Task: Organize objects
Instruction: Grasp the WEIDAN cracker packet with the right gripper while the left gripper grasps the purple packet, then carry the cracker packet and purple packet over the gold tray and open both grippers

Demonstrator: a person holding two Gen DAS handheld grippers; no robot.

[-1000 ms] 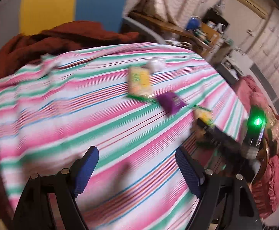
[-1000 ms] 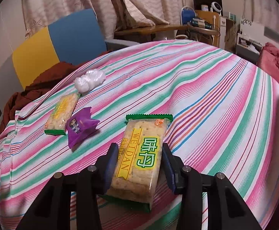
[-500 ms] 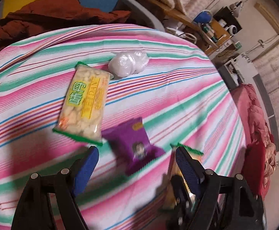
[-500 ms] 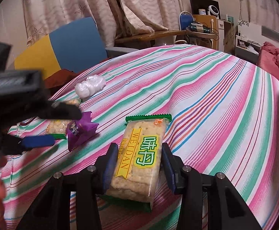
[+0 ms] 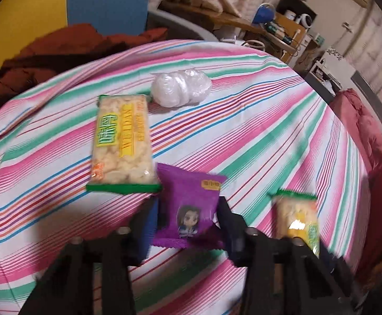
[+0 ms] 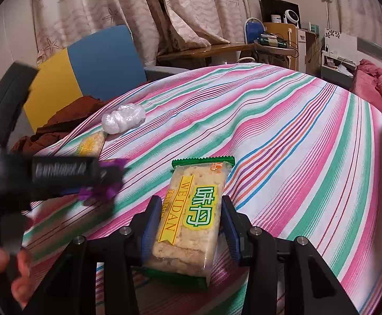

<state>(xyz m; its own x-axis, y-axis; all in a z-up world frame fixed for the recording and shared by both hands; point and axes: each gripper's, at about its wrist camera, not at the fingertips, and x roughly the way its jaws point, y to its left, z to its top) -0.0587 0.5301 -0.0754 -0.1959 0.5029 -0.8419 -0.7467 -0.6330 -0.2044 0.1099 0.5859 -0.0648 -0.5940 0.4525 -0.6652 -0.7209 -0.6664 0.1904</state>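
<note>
My left gripper (image 5: 187,219) has its jaws closed in on both sides of a purple snack packet (image 5: 189,207) lying on the striped tablecloth (image 5: 256,136). A yellow cracker pack (image 5: 121,141) lies just beyond it, with a white plastic-wrapped bundle (image 5: 181,88) further back. My right gripper (image 6: 191,225) is shut on a second yellow cracker pack (image 6: 193,215), which also shows in the left wrist view (image 5: 297,221). In the right wrist view the left gripper body (image 6: 46,176) covers most of the purple packet (image 6: 104,189).
A blue and yellow chair (image 6: 85,68) with a brown cloth (image 5: 59,44) stands behind the table. A wooden desk with clutter (image 6: 256,47) and a red bedcover (image 6: 377,84) lie to the right. The tablecloth (image 6: 296,136) stretches to the right.
My left gripper swept across the table to the purple packet and its jaws narrowed around it. My right gripper stayed still, holding the cracker pack.
</note>
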